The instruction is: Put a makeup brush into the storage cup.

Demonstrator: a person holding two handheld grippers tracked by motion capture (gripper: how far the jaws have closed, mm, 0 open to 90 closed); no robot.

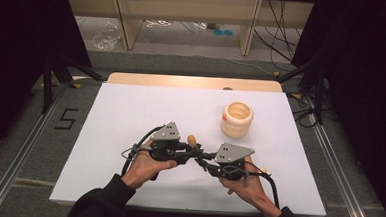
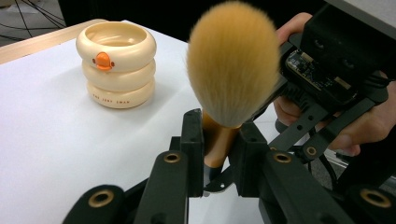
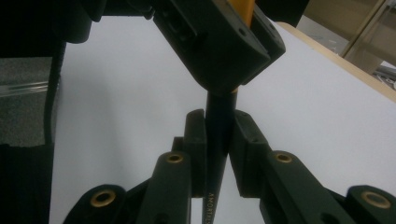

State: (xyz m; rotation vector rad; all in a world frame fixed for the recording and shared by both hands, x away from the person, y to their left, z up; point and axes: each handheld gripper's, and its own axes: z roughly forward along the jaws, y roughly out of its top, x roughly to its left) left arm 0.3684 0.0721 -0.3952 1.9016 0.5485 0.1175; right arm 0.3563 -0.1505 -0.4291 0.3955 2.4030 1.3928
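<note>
- Left gripper view: a makeup brush with a full head of tan bristles stands upright, its golden ferrule clamped between the black jaws of the left gripper.
- Right gripper view: the brush's dark, thin handle runs down between the jaws of the right gripper, which press on it from both sides; the left gripper's jaws grip the brush just above.
- High view: both grippers meet near the middle of the white table, holding the brush between them above the surface, each in one of the person's hands.
- Left gripper view: a cream holder shaped like three stacked rings, with a small orange duck bill on its front, stands on the table well apart from the brush.
- High view: the person's dark sleeves enter from the bottom edge.
</note>
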